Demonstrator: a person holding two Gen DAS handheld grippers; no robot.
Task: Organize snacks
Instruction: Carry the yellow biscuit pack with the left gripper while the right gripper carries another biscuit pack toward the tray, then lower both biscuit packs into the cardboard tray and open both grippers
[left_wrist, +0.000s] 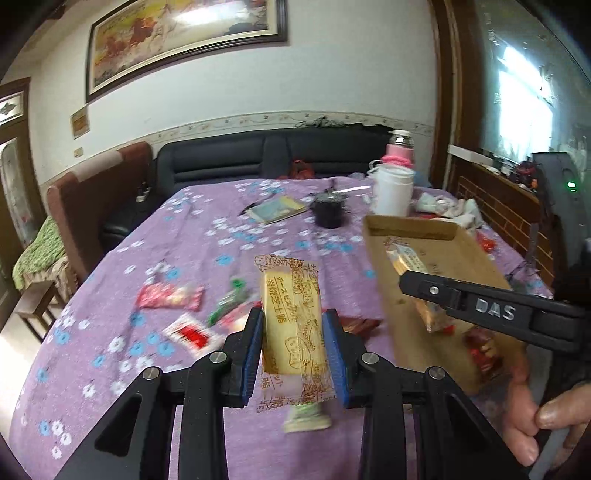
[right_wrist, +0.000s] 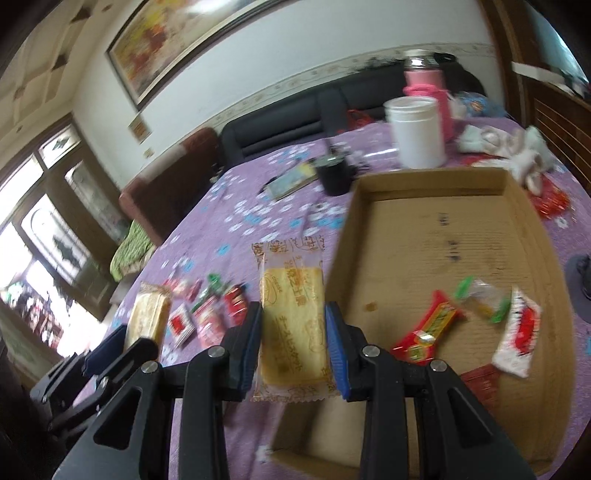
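Note:
My left gripper (left_wrist: 293, 325) is shut on a yellow biscuit packet (left_wrist: 291, 317) and holds it above the purple flowered tablecloth (left_wrist: 207, 229). My right gripper (right_wrist: 293, 314) is shut on a second yellow biscuit packet (right_wrist: 291, 317), beside the left wall of a shallow cardboard tray (right_wrist: 443, 236). The tray holds a red snack (right_wrist: 428, 332), a white-and-red packet (right_wrist: 517, 332) and a clear green-ended candy (right_wrist: 480, 299). In the left wrist view the right gripper (left_wrist: 410, 277) hangs over the tray (left_wrist: 417, 225). Loose red and green packets (left_wrist: 170, 295) lie on the cloth.
A white jar (right_wrist: 417, 129), a pink bottle (right_wrist: 424, 77), a black cup (right_wrist: 334, 177) and a booklet (right_wrist: 291, 181) stand behind the tray. Crumpled white cloth (right_wrist: 509, 147) lies at the far right. A dark sofa (left_wrist: 258, 155) backs the table.

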